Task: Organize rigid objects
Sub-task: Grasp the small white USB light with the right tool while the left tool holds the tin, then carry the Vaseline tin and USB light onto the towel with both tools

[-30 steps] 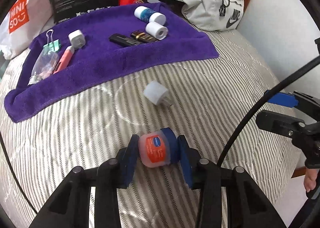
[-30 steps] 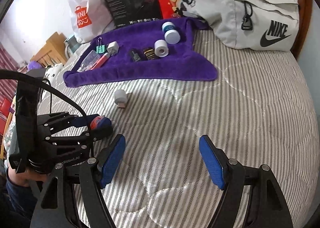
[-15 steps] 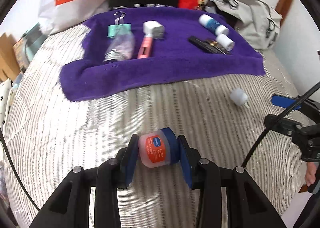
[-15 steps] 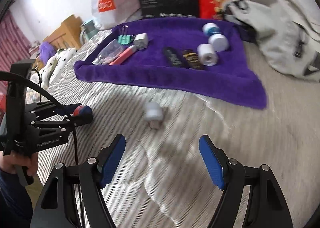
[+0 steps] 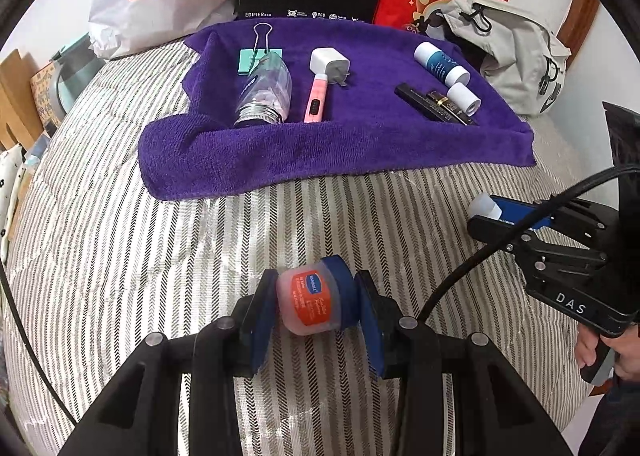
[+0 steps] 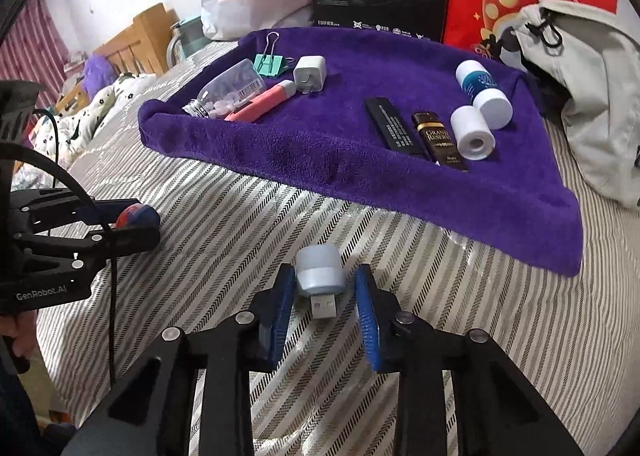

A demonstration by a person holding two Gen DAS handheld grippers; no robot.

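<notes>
Between the pads of the left gripper (image 5: 315, 304) a small balm jar (image 5: 314, 302) sits clamped, the purple towel (image 5: 360, 152) well ahead, while ahead of the right gripper (image 6: 320, 298), jaws apart around the USB night light (image 6: 320, 274) on the bedspread (image 6: 480, 296), closing seems the next move.

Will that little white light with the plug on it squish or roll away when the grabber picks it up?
The USB light looks like hard plastic, so probably no squishing. Its rounded sides might slip between the right gripper pads. It seems small and probably light.
</notes>
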